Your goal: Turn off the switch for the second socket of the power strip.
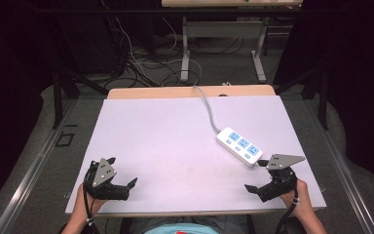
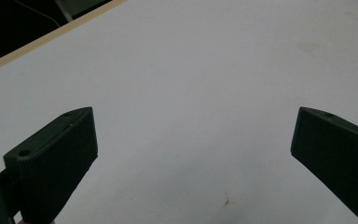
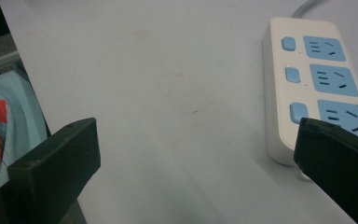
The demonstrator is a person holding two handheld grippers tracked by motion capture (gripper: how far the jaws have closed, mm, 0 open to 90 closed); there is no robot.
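A white power strip [image 1: 239, 145] with three blue sockets lies on the right half of the white table top [image 1: 175, 141]. Its grey cord [image 1: 207, 107] runs off to the table's far edge. My right gripper [image 1: 254, 175] hovers just in front of the strip's near end, open. In the right gripper view the power strip [image 3: 307, 79] sits at the right, and the right gripper [image 3: 196, 126] has nothing between its jaws. One jaw overlaps the strip's near end. My left gripper [image 1: 129, 187] rests near the front left edge, open. The left gripper [image 2: 194, 114] faces bare table.
The table's wooden back edge [image 1: 185, 91] borders a floor with tangled cables [image 1: 141, 63] and another table's metal legs [image 1: 185, 53]. A person's patterned clothing [image 3: 0, 121] shows past the front edge.
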